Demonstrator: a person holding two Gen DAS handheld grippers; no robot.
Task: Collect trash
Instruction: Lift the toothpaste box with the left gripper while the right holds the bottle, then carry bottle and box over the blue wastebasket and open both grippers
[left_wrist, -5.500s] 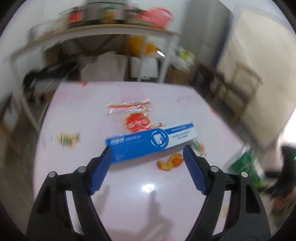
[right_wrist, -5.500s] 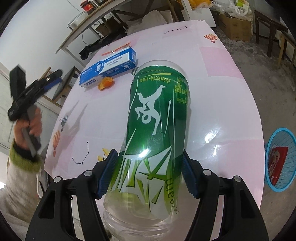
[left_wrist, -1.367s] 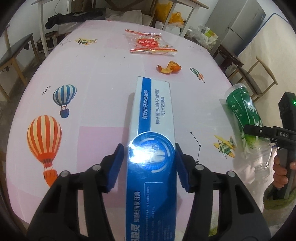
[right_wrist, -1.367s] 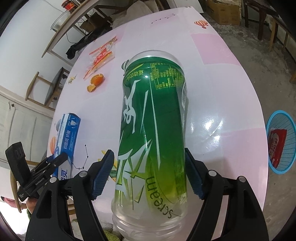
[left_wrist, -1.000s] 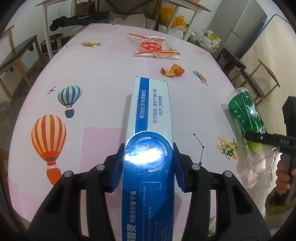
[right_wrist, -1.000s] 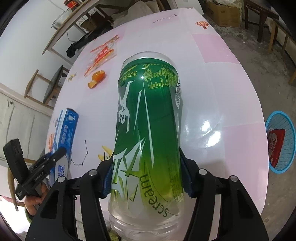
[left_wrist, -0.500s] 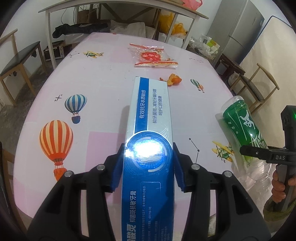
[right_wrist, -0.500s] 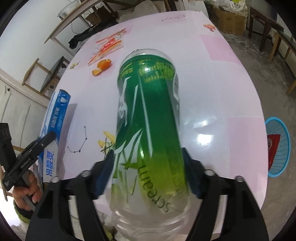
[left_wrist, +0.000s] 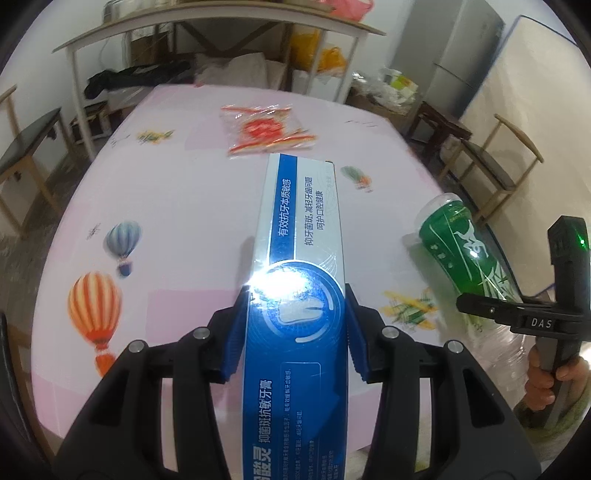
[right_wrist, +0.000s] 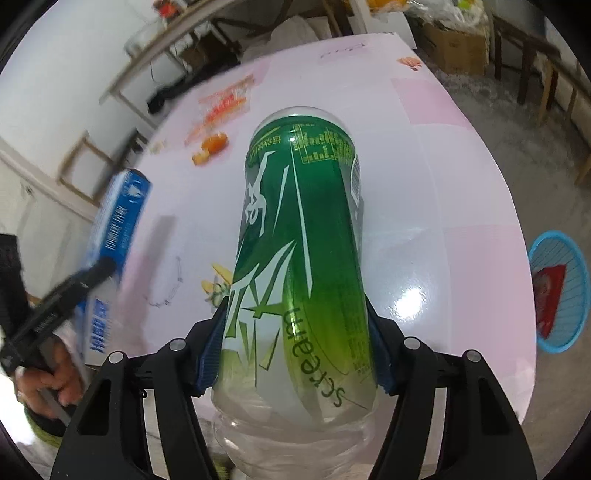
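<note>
My left gripper (left_wrist: 295, 332) is shut on a blue and white toothpaste box (left_wrist: 299, 258) and holds it above the pink table (left_wrist: 177, 206). My right gripper (right_wrist: 295, 350) is shut on a green-labelled plastic bottle (right_wrist: 299, 240), held over the table's near edge. Each gripper shows in the other's view: the bottle (left_wrist: 461, 247) at the right, the box (right_wrist: 118, 221) at the left. A clear red-printed wrapper (left_wrist: 264, 129) lies on the far half of the table, also seen from the right wrist (right_wrist: 225, 99). Orange peel (right_wrist: 212, 146) lies near it.
A blue basket (right_wrist: 561, 291) with a red packet in it stands on the floor right of the table. Wooden chairs (left_wrist: 491, 162) stand at the right and a bench (left_wrist: 26, 147) at the left. A shelf table (left_wrist: 207, 22) and a fridge (left_wrist: 461, 48) stand behind.
Both grippers have lifted and tilted up a little with their loads, so more of the far room shows. The box now hides the orange peel in the left wrist view.
</note>
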